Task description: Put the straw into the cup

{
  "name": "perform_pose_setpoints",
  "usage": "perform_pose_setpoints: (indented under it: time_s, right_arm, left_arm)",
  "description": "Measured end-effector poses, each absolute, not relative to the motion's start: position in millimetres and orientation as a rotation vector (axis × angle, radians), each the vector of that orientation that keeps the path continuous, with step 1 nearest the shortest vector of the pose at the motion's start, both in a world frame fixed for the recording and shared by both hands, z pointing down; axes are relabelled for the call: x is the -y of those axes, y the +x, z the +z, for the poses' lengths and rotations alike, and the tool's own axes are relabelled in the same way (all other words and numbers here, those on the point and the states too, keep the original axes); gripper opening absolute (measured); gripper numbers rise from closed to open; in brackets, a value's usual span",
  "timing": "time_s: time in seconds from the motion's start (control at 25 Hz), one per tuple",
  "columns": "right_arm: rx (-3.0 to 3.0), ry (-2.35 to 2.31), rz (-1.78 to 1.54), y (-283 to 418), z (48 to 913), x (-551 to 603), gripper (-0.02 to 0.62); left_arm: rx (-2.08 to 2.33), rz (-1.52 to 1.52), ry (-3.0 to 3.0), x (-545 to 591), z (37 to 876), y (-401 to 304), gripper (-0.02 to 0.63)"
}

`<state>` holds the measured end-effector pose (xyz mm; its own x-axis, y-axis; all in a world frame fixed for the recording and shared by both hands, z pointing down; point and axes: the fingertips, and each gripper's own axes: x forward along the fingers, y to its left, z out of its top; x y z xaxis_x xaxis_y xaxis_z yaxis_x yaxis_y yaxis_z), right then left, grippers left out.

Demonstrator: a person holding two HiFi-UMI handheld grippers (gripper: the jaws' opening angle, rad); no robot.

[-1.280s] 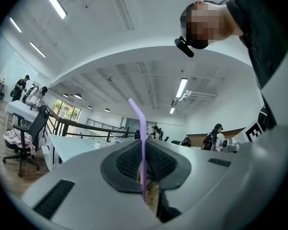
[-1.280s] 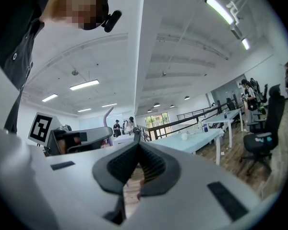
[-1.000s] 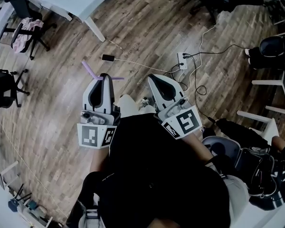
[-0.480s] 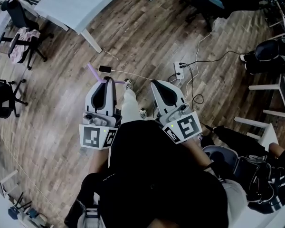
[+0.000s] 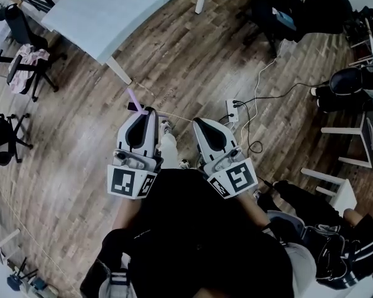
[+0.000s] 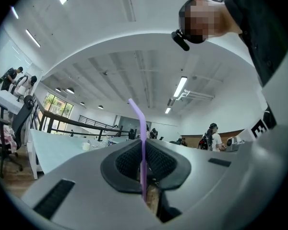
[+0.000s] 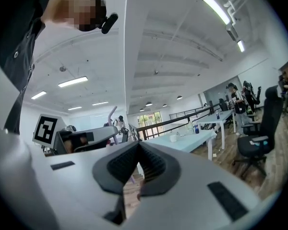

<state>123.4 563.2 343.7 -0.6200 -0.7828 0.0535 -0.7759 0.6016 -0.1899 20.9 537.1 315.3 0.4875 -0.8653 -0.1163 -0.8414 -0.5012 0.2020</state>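
The left hand-held gripper (image 5: 150, 111) pinches a purple straw (image 6: 142, 147) between its pads. The straw stands out past the jaw tips and its upper end bends to the left in the left gripper view. The right hand-held gripper (image 5: 196, 121) is just beside it, apart from it, with its jaws pressed together at the tips and nothing between them.

Both point across bare wooden floor (image 5: 193, 54) toward a pale surface (image 5: 112, 11), whose near edge and white leg (image 5: 119, 73) lie just beyond the straw's tip in the head view. A small white cup (image 7: 173, 138) stands on that surface, well apart from both hand-held grippers.

A power strip (image 5: 233, 111) with trailing cables lies on the floor just right of the right one. An office chair (image 5: 23, 59) draped with pink cloth stands far left, and a white stool (image 5: 351, 143) far right.
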Motion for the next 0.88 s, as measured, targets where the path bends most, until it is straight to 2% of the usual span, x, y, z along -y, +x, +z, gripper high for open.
perform_pose_setpoints:
  time_s: [0.44, 0.88]
  right_arm:
    - [-2.754, -1.456, -0.269, 100, 331, -452, 0.008]
    - [-2.76, -1.423, -0.28, 52, 331, -394, 0.008]
  left_arm:
    - [1.44, -0.314, 2.639, -430, 303, -7, 0.031]
    - [1.397, -0.331, 2.689, -368, 299, -35, 0.031]
